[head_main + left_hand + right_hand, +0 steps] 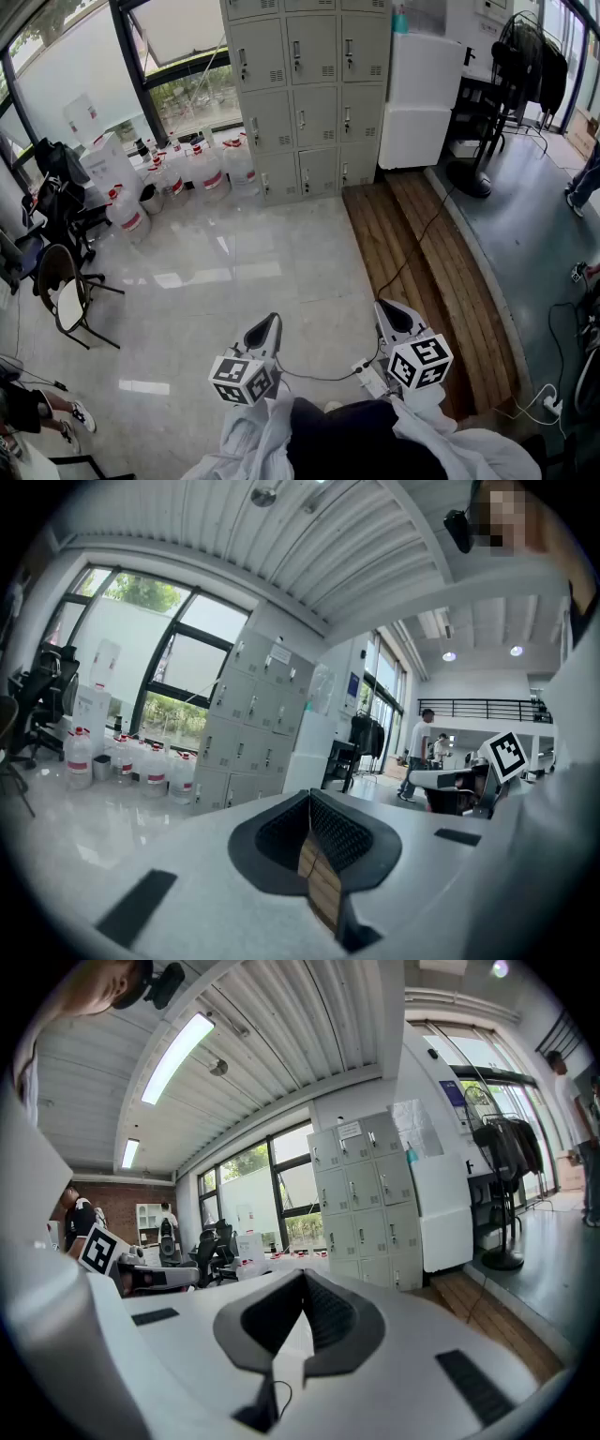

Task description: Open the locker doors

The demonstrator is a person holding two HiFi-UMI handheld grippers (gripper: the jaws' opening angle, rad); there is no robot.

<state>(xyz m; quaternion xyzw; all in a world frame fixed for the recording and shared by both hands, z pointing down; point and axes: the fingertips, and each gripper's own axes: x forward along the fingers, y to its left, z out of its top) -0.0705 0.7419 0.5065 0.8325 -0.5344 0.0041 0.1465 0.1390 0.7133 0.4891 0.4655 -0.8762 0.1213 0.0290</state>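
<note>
Closest in, at the bottom edge of the head view, is the person's dark top, with the two tools held out just ahead of it. The left gripper has its jaws pressed together at the tips with nothing between them. The right gripper is likewise closed and empty. Each carries its marker cube, and both point roughly level across the floor toward the lockers.

The lockers are a grey bank three doors wide, standing at the far edge of the tiled floor, well apart from both grippers. Every door in sight is closed, each with a small latch and a vent slot.

Just left of the bank, a cluster of water bottles with red labels lines the floor's far-left edge under the window. Just beside the bank on its right stands a tall white unit with a teal bottle on top.

From the foot of the lockers' right end, a strip of wooden planks runs back toward the person. A black cable crosses the strip to a power strip lying near the right gripper. Beyond the planks, a standing fan rests on the grey floor at the right. A chair stands at the tiled floor's left edge.
</note>
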